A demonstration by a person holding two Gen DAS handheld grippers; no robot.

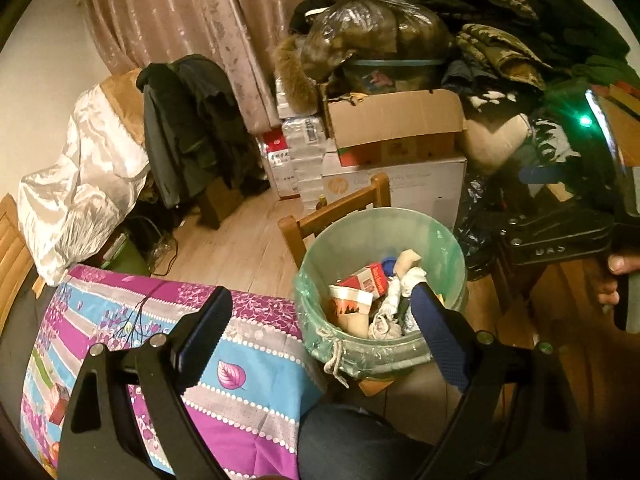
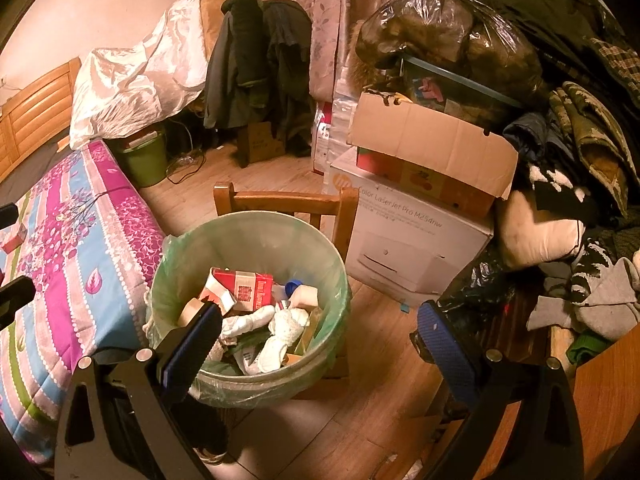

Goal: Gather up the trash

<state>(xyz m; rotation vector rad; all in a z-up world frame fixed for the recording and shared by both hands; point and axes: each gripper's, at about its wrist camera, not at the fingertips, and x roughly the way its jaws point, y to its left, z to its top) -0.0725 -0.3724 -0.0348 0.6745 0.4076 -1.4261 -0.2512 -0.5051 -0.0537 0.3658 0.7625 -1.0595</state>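
A trash bin lined with a green bag stands on a wooden chair; it also shows in the right wrist view. It holds a red carton, white crumpled paper and other scraps. My left gripper is open and empty, above the bin's near rim beside the bed. My right gripper is open and empty, above the bin's right side. The right gripper's body shows in the left wrist view. A small red box lies on the bed; it also shows in the left wrist view.
A bed with a purple, blue and pink quilt lies left of the bin. A wooden chair is under the bin. Stacked cardboard boxes, bagged clothes and loose clothing crowd the right. A green bucket stands by the bed.
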